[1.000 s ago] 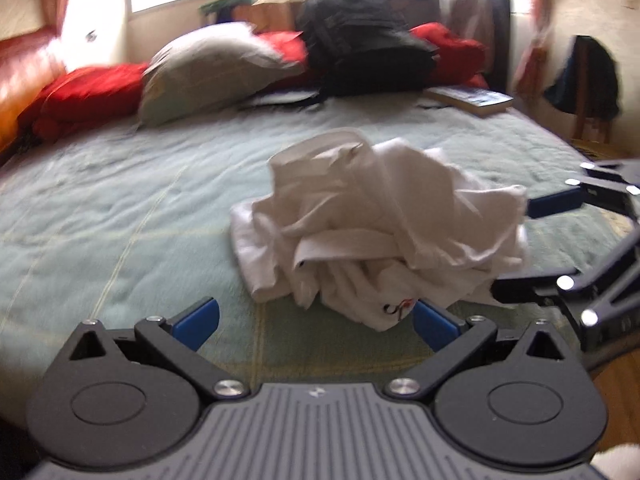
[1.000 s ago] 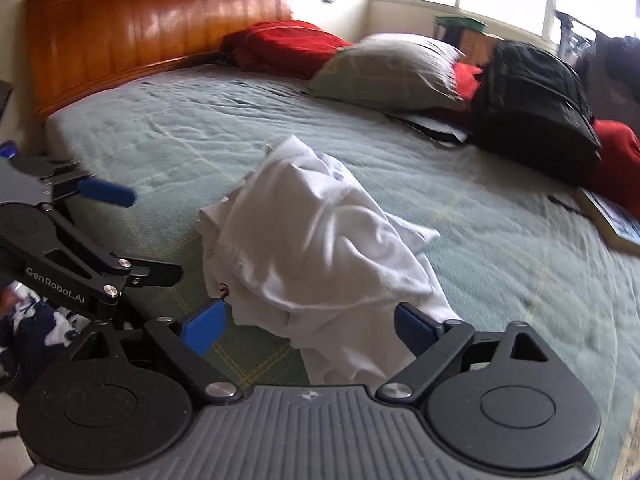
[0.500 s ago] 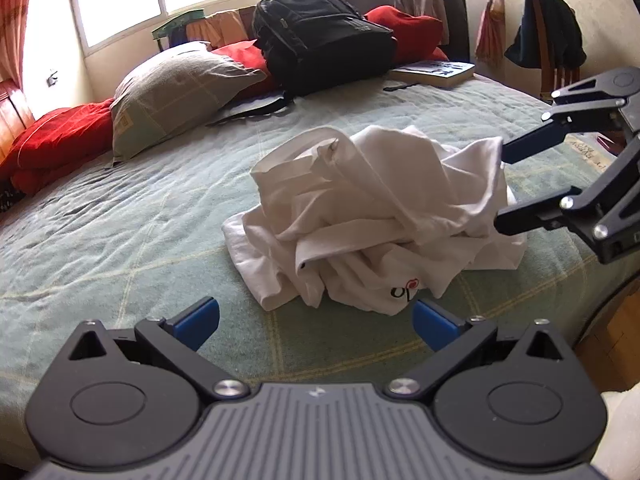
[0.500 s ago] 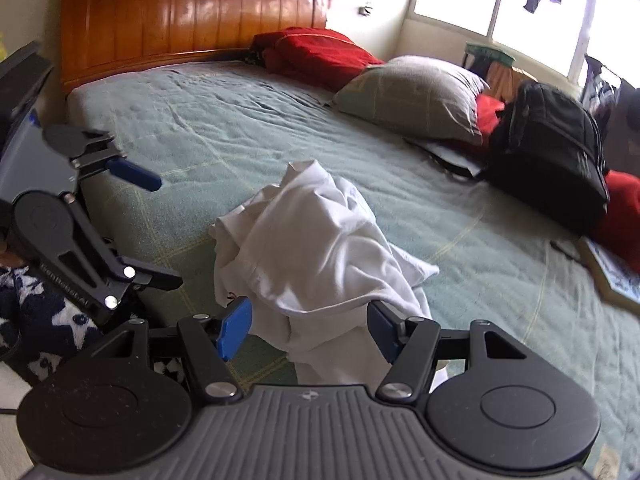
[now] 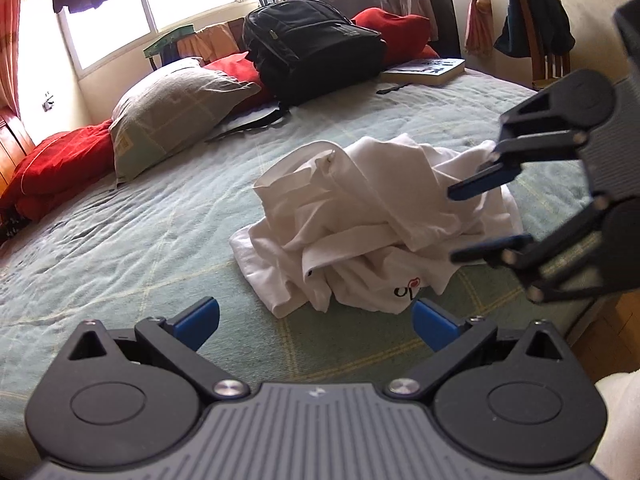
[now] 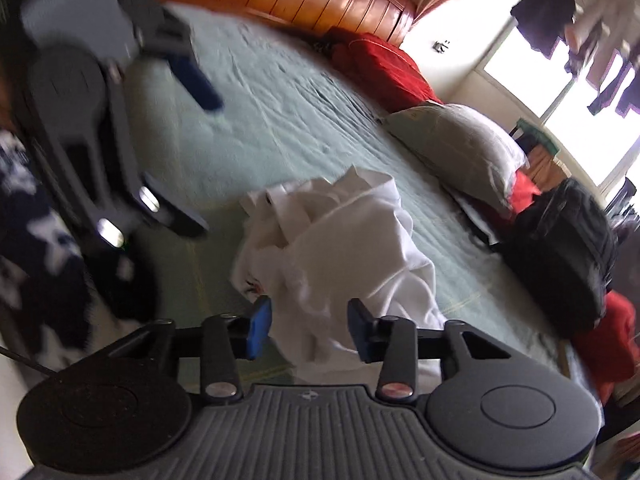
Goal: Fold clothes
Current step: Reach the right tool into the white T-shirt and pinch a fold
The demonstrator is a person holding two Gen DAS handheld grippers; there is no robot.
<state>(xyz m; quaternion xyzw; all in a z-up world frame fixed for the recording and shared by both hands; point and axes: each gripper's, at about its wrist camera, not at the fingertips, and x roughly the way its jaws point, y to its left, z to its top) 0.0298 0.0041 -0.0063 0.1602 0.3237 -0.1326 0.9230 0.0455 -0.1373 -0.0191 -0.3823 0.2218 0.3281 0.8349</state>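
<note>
White crumpled T-shirt [image 5: 372, 224] heaped on a pale green bedspread [image 5: 120, 240], both tools close to it.

Left wrist view: the left tool [image 5: 316, 320] hangs wide open just short of the shirt's near edge, holding nothing, with bare bedspread between its blue fingertips [image 5: 198, 316]. The right tool [image 5: 468, 220] reaches in from the right, jaws parted around the heap's right side, its upper tip touching or just over the cloth. Open bed lies to the left; a grey pillow [image 5: 176, 112], black backpack [image 5: 312, 56] and book [image 5: 428, 70] sit well apart behind. Right wrist view, blurred: the right tool [image 6: 308, 328] stands narrowed but not closed, cloth between its fingertips [image 6: 258, 332]; whether they pinch it I cannot tell. The left tool [image 6: 192, 152] hangs open beside the shirt [image 6: 340, 248], near the bed's edge.
</note>
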